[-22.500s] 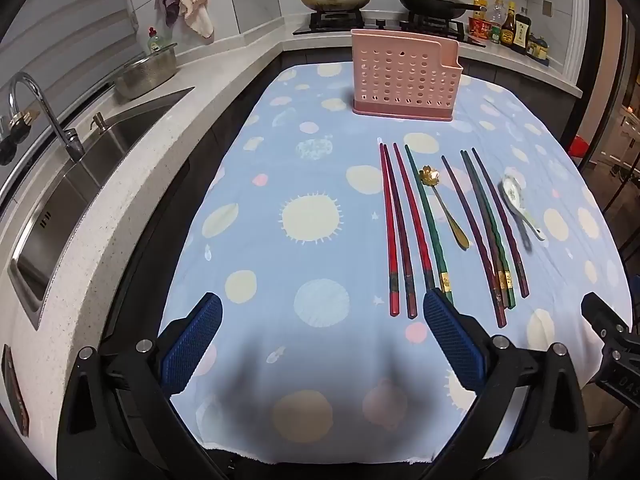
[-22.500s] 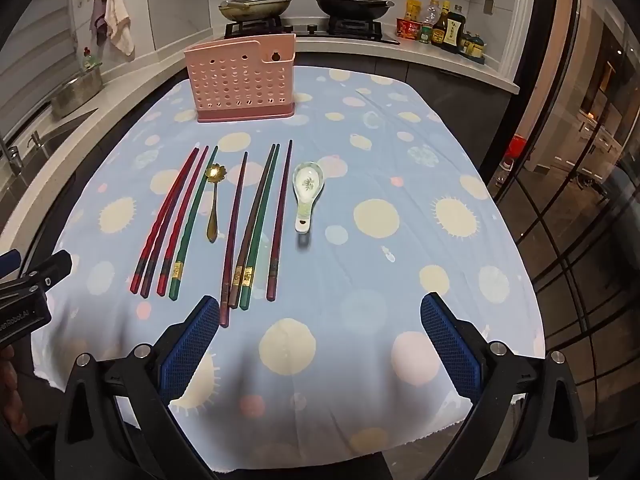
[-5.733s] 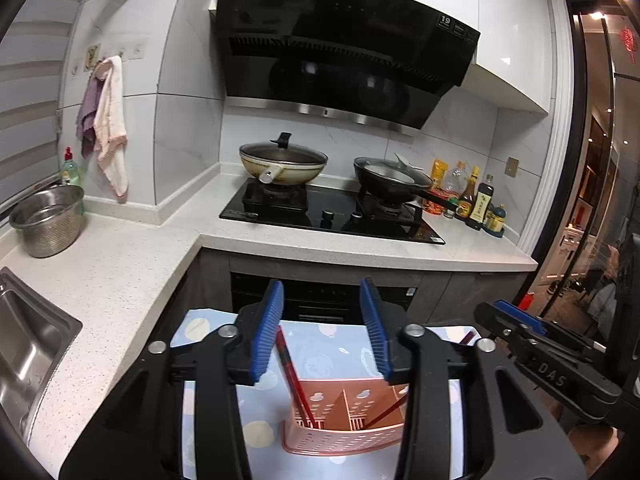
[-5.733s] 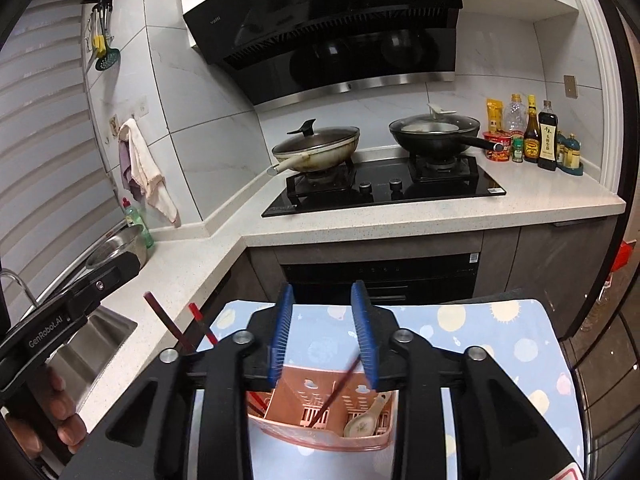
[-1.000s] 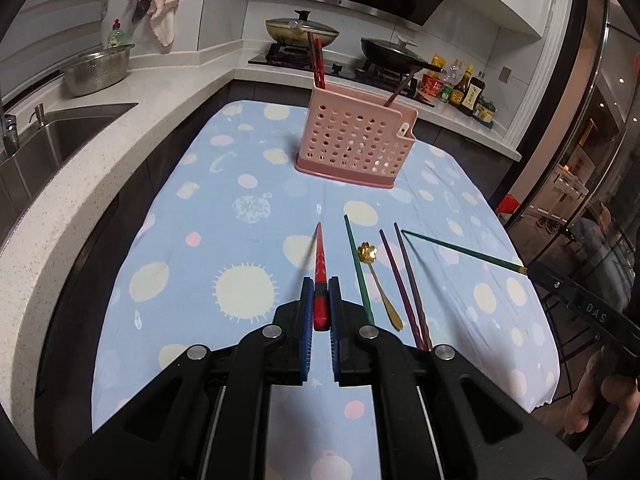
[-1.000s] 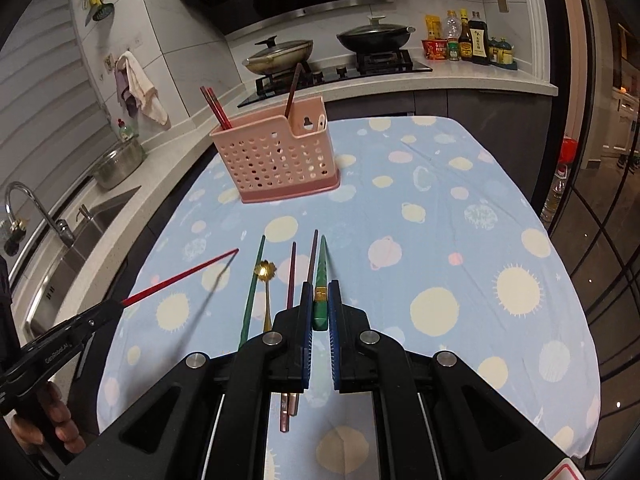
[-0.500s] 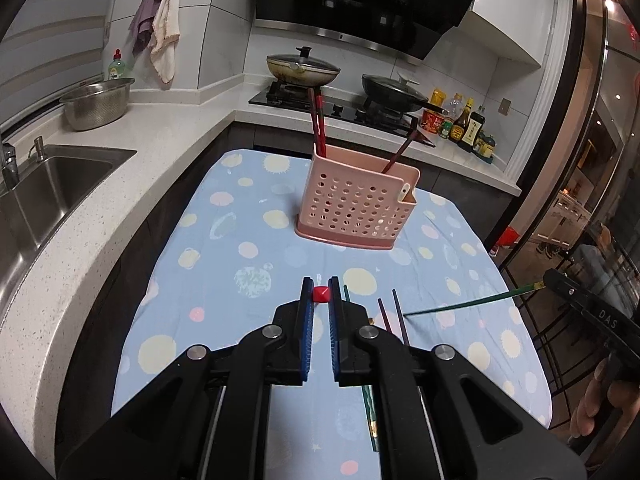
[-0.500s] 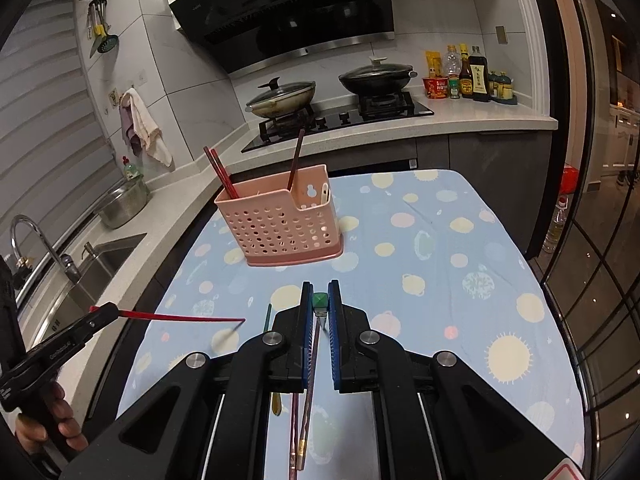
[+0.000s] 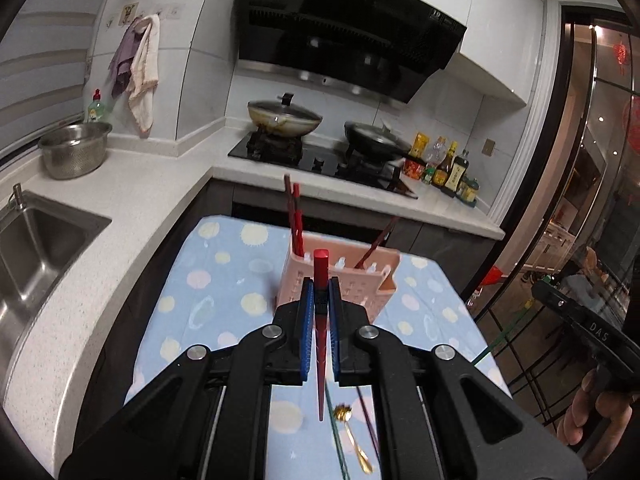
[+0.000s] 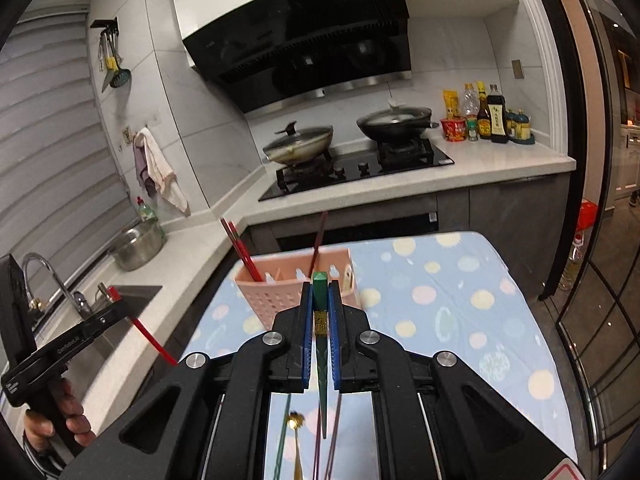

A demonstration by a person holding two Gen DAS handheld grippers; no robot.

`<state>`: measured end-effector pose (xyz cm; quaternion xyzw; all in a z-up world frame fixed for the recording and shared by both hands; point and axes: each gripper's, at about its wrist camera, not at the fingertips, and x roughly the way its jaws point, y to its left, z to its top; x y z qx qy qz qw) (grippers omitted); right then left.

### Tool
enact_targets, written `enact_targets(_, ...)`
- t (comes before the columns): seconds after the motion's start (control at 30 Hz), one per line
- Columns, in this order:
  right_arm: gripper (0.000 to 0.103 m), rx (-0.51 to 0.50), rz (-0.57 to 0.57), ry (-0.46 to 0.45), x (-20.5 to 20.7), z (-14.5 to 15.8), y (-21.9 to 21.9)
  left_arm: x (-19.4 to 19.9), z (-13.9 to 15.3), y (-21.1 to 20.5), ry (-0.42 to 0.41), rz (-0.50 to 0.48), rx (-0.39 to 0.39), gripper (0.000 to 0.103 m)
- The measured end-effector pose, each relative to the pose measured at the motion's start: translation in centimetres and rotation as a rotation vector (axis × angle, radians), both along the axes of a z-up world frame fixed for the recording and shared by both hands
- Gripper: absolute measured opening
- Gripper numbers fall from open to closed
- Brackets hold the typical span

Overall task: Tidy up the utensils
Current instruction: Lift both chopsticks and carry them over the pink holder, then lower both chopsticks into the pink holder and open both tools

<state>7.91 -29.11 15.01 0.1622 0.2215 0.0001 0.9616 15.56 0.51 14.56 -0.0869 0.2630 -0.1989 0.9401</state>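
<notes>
The left gripper [image 9: 319, 304] has its blue-padded fingers [image 9: 306, 320] closed on a long red lacquered chopstick [image 9: 320, 332], held upright with the thick end up and the thin tip hanging above the worktop [image 9: 224, 280], which is covered in a blue dotted cloth. The right gripper [image 10: 320, 306] likewise clamps a dark green chopstick with a gold band [image 10: 321, 344], thick end up. Both hang near a pink perforated plastic utensil holder [image 10: 280, 296] standing toward the worktop's far edge. Two red chopsticks [image 9: 294, 216] lean in its left compartment and a dark maroon chopstick [image 9: 378, 240] leans in another further right. On the cloth toward the near edge lie a gold metal spoon [image 9: 354, 440], another green chopstick [image 9: 338, 444] and purple chopsticks [image 10: 334, 432].
</notes>
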Motion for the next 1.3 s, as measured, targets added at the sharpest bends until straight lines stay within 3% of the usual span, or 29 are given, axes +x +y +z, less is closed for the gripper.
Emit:
enact_targets(0.3, 0.007, 0.004, 0.021, -0.123, 5.3, 5.2, -0.2, 4.4, 6.1, -2.0, -0.137, -0.008, -0.024, 0.007)
enact_targets(0.6, 0.007, 0.005, 0.009, -0.209, 11.2, 8.3, -0.4, 9.6, 9.6, -4.1, -0.236, 0.006, -0.022, 0.007)
enact_targets(0.77, 0.007, 0.01, 0.01, -0.197, 14.2, 7.7, -0.4, 11.8, 9.1, -4.9, -0.244, 0.015, -0.001, 0.007)
enact_targets(1.3, 0.007, -0.012, 0.021, -0.011, 18.9, 0.2, 0.1, 16.2, 1.5, -5.4, -0.081, 0.03, 0.077, 0.008)
